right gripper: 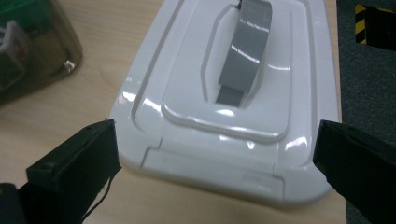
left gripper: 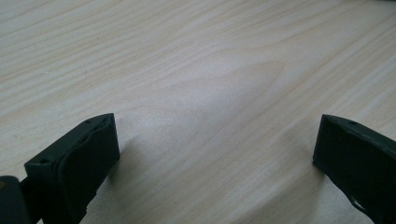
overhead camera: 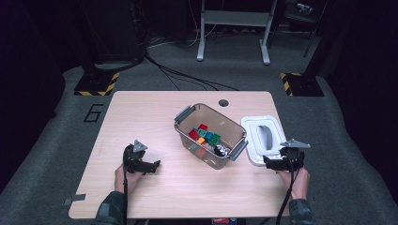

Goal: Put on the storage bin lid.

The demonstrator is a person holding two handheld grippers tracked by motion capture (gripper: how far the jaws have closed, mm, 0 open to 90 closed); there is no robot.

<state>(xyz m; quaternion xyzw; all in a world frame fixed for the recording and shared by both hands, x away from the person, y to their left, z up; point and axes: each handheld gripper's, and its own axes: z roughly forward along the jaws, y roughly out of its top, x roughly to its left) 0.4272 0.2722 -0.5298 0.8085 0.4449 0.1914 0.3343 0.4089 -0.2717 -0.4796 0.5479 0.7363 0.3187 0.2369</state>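
White lid [right gripper: 233,107]: lay flat on table [overhead camera: 141,117], right of the clear bin [overhead camera: 210,136]; my right gripper [right gripper: 217,149] stood at its near edge, jaws spread wide; my left gripper [left gripper: 215,140] hung gaping above bare wood.

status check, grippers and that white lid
Left gripper open over bare table. Right gripper open at white lid, not touching. Bin beside it, uncovered.
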